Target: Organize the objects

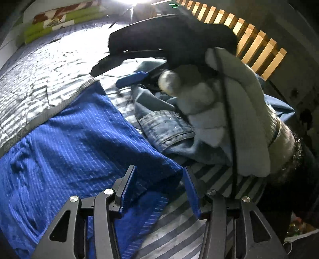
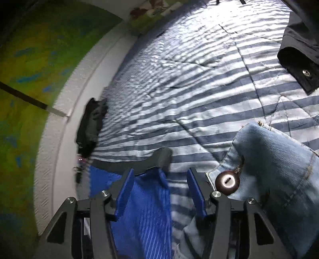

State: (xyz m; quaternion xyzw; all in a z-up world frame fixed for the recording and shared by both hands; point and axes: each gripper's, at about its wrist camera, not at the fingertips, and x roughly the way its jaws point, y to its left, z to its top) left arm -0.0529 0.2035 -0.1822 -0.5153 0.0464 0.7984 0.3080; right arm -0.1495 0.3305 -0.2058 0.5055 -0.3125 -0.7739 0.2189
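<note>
Lying on the striped quilted bed cover (image 2: 199, 89), a ribbed blue cloth (image 1: 79, 139) sits between the left tongs (image 1: 162, 191) (released, jaws apart). The right tongs (image 2: 161, 191) are likewise released over it, beside pale denim jeans (image 2: 275, 159).

no readable text in either view

nothing can be read. in the left wrist view the green-and-white package (image 1: 57, 19) at about eleven o'clock carries a small dark printed patch, too blurred and small to make out. the grey band (image 1: 59, 105) along the blue striped cloth (image 1: 79, 143) at about nine o'clock has faint marks that may be lettering, but they cannot be told. in the right wrist view the metal button (image 2: 227, 182) on the denim (image 2: 279, 159) at about five o'clock shows only a slot-like glint, no legible stamp. the snap (image 2: 306, 73) on the black garment (image 2: 299, 49) at two o'clock is plain.
</note>
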